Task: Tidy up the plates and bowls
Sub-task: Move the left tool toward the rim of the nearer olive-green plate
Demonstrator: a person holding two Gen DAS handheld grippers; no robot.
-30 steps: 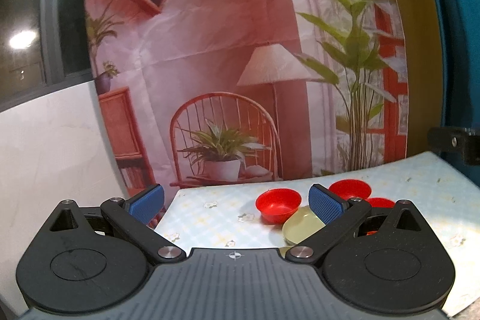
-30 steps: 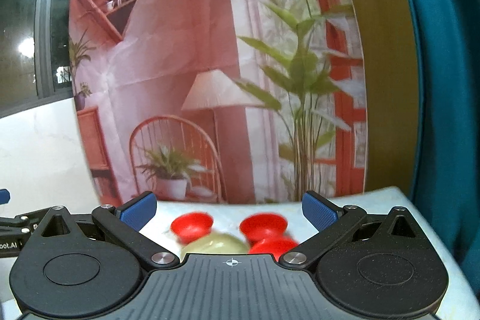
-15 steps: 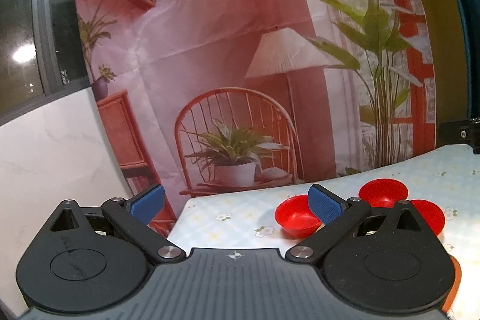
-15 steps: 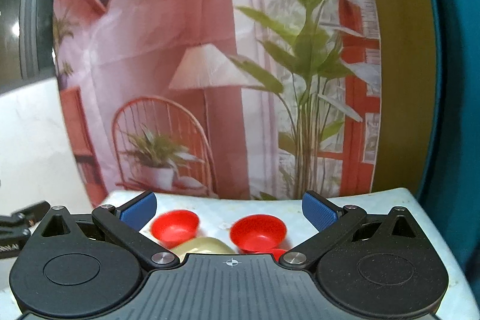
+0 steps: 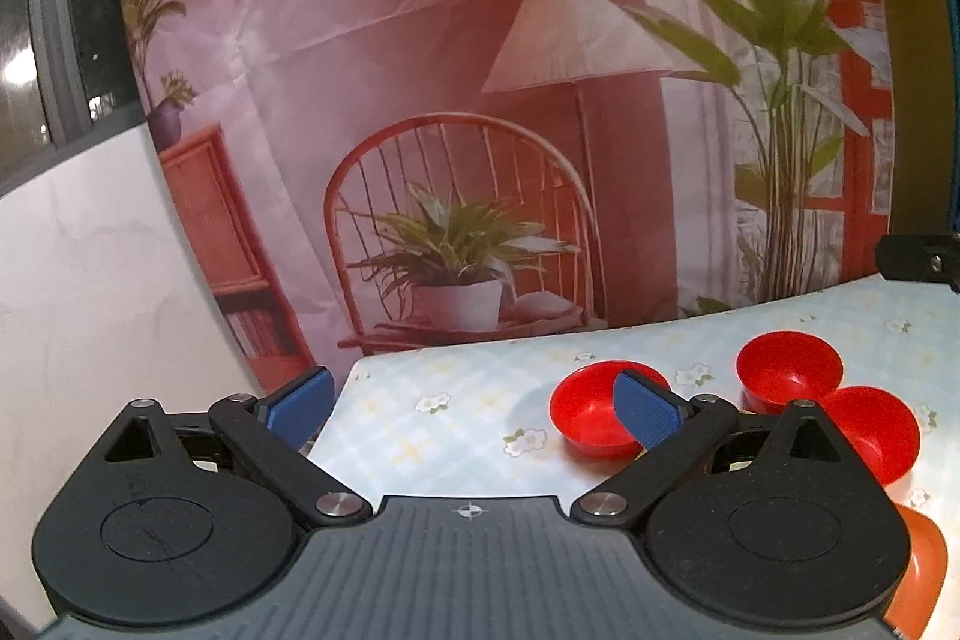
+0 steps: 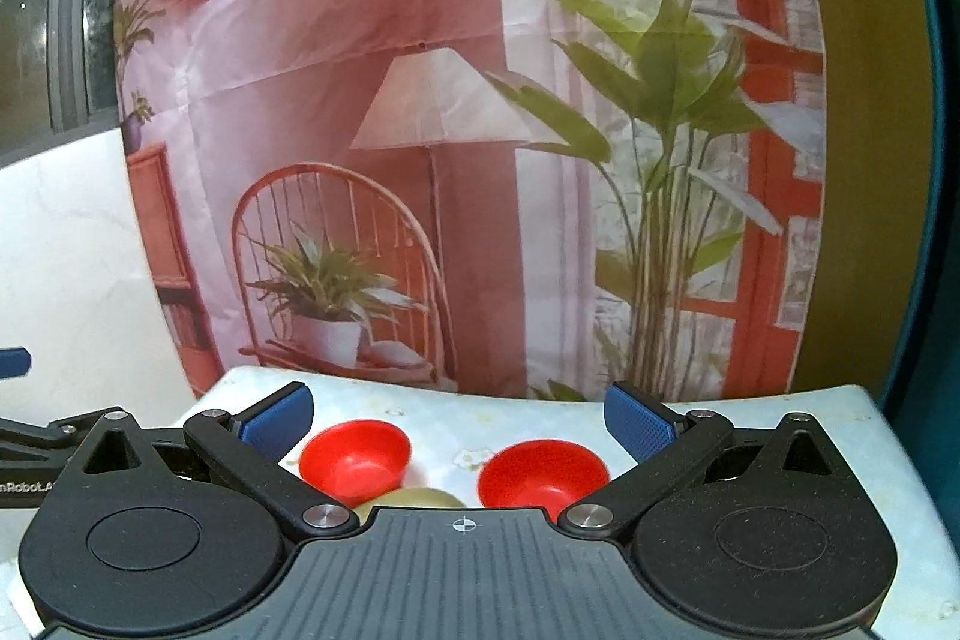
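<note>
Three bowls point(image 5: 786, 367) on the table point(image 5: 456, 436) — one left, two touching right — backdrop point(image 5: 480, 100) behind.

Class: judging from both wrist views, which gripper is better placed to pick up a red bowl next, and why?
Probably the right gripper: open, with two red bowls lying between its fingers, just ahead. The left gripper, also open, points at bare tablecloth, with bowls off to its right.

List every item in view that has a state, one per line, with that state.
left hand-held gripper: open, holding nothing, above the table's left part.
right hand-held gripper: open, holding nothing.
left red bowl: upright, empty.
right red bowl: upright, empty.
third red bowl: upright, touching its neighbour, not stacked.
yellowish dish: mostly hidden, cannot tell.
orange dish: mostly hidden.
</note>
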